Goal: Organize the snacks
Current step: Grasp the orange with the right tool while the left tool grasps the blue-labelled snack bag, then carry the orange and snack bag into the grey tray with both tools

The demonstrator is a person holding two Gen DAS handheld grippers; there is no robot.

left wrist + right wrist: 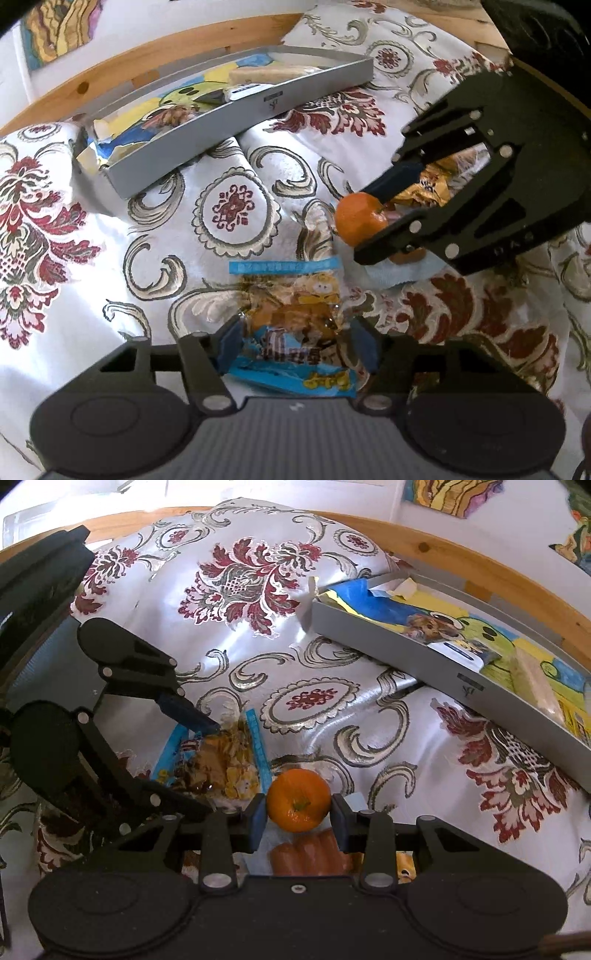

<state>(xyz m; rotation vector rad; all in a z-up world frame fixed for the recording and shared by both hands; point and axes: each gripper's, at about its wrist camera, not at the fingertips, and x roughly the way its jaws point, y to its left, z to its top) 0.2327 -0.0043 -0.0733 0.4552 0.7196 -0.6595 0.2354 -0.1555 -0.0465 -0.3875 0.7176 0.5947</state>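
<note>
An orange mandarin (298,799) sits between the blue pads of my right gripper (298,819), which is shut on it just above the floral cloth. The left wrist view shows the same mandarin (358,218) in that gripper (364,223) at the right. A crinkled blue and clear snack packet (291,325) with yellow-orange contents lies on the cloth. My left gripper (297,347) is shut on its sides. In the right wrist view this packet (221,764) sits left of the mandarin, inside the left gripper (211,766).
A grey tray (236,125) holding several snack packets lies at the back against a wooden rail (147,55); in the right wrist view the tray (406,653) is at the right. Orange sausages (310,853) and a golden packet (424,184) lie under the right gripper. The cloth (332,635) is wrinkled.
</note>
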